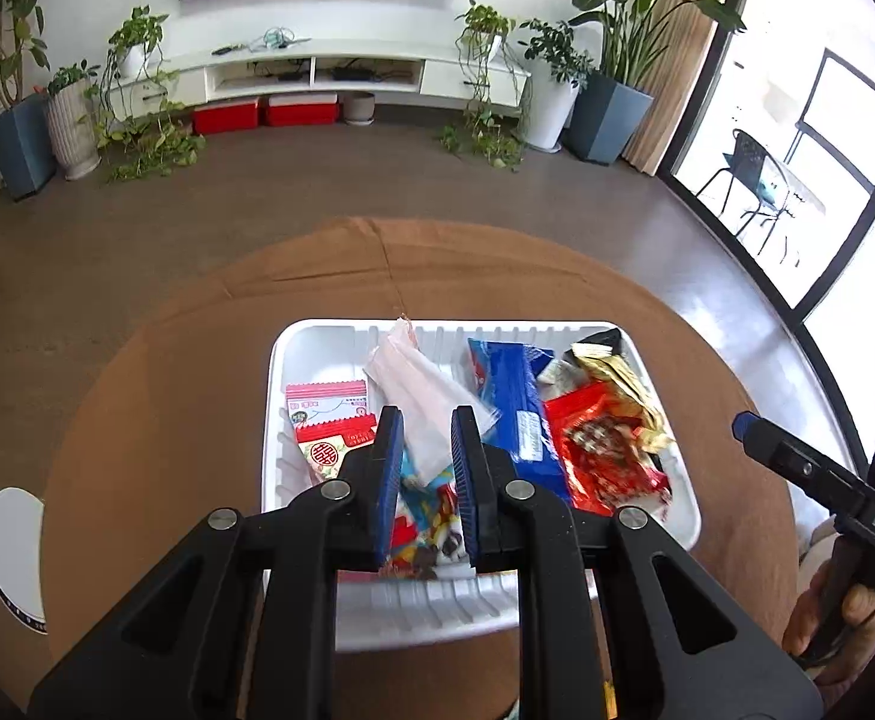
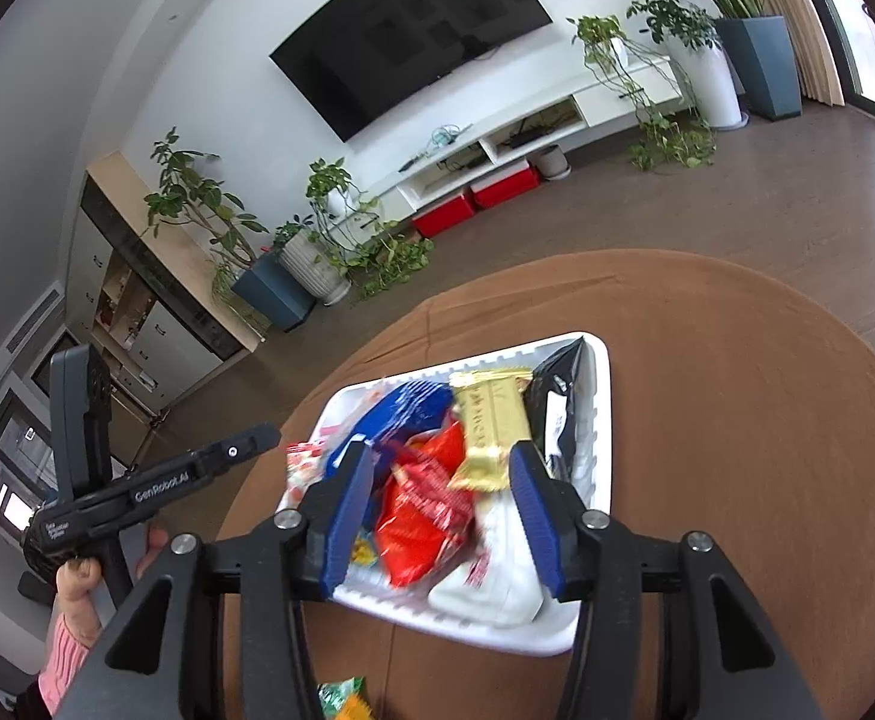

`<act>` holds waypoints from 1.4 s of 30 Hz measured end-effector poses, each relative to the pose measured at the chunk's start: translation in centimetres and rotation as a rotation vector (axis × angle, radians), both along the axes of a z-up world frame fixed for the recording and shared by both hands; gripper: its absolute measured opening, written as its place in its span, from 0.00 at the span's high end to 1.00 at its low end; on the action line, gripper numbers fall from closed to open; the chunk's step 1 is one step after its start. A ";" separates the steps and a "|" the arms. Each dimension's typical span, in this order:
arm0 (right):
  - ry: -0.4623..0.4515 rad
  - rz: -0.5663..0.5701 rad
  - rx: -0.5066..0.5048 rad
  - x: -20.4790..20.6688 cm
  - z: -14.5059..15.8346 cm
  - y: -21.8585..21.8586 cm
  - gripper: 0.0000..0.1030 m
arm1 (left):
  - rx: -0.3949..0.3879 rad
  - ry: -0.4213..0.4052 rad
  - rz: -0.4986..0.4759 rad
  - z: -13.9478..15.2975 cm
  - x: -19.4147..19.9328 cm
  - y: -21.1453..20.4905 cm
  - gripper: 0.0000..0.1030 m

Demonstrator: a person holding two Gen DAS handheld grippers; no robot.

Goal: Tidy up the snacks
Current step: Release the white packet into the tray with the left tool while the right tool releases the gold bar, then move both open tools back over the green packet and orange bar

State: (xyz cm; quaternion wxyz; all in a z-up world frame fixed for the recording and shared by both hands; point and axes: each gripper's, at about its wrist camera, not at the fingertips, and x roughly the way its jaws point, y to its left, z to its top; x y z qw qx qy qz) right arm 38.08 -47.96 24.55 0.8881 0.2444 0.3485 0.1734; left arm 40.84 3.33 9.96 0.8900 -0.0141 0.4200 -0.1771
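White tray (image 1: 293,360) is sitting mid-frame on the brown table (image 1: 137,420), holding the snack packets: blue pack (image 1: 512,396), red pack (image 1: 599,450), gold bar (image 2: 488,426). Left gripper (image 1: 427,450) is hovering over the tray, jaws slightly apart, gripping nothing. Right gripper (image 2: 440,480) is hanging above the tray's lower part, jaws wide apart.

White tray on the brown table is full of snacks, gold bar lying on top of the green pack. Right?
Not quite: in the right wrist view the gold bar lies on a red pack, not a green one. The white tray on the brown table is otherwise as stated.
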 end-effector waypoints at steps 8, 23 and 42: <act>-0.022 0.028 0.001 -4.9 1.1 1.5 0.45 | 0.022 -0.040 -0.035 0.9 -7.8 1.0 0.85; 0.107 0.109 0.009 -12.7 -4.6 7.2 0.42 | 0.115 0.046 -0.191 -5.3 -20.0 0.1 0.85; 0.155 0.132 -0.242 -12.4 -7.5 13.4 0.37 | 0.061 0.071 -0.153 -5.2 -21.4 1.8 0.85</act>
